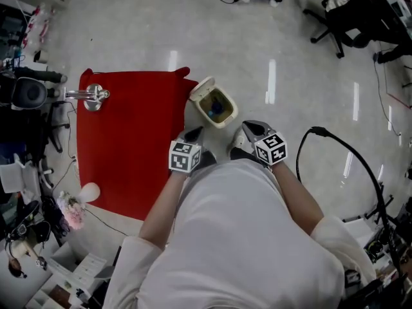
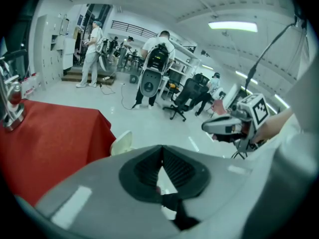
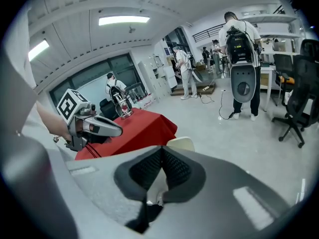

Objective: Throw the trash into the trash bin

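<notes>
The trash bin (image 1: 205, 112) is small and cream-coloured, with its lid (image 1: 201, 87) swung up and open, and it looks light enough to tip if knocked. Nearest the camera, the person's white-sleeved arms reach forward and hold the left hand-held gripper (image 1: 196, 133) and the right hand-held gripper (image 1: 251, 128) side by side. Both have their jaws pressed together with nothing between them. Just past their tips the bin stands on the floor (image 1: 290, 44), right against the right edge of the red-covered bench (image 1: 129, 147) near its far right corner. Something dark and bluish (image 1: 216, 108) lies inside it, probably trash. The drop therefore looks done, and the next move would be to find any remaining trash or to close the lid. Farther off, a shiny metal fixture (image 1: 93, 96) stands at the bench's far left corner, and no loose trash shows on the cloth.
</notes>
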